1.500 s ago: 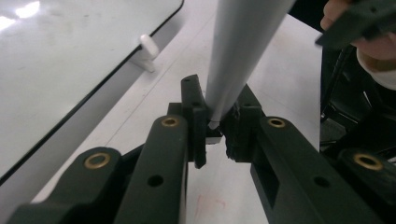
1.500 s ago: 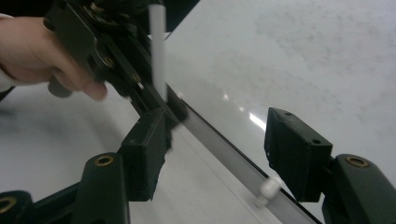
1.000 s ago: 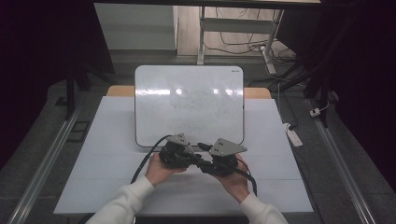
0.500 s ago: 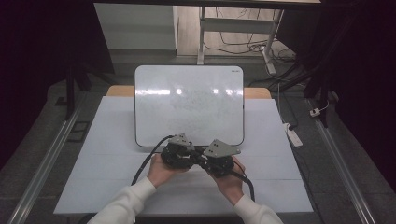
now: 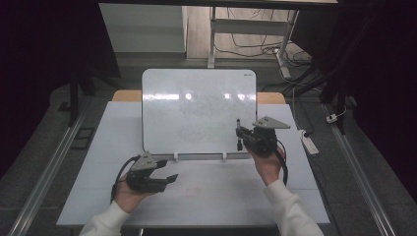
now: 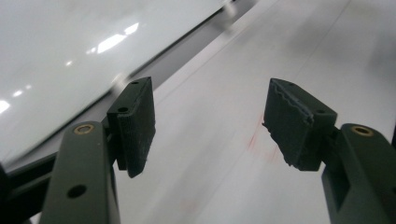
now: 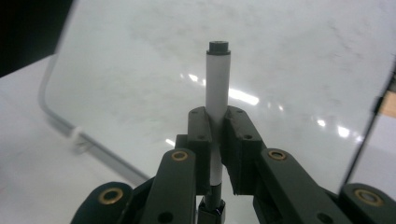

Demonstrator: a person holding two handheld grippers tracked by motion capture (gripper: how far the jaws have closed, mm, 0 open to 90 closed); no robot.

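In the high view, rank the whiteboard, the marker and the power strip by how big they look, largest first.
1. whiteboard, by far the largest.
2. power strip, the white one on the floor to the table's right.
3. marker, clamped in the right tongs; it looks only slightly shorter than the strip and partly hidden, so this order is unsure.

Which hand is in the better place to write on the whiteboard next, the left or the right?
Probably the right. Its claw is shut on the marker, right in front of the whiteboard. The left claw is open, holds nothing and is low over the table.
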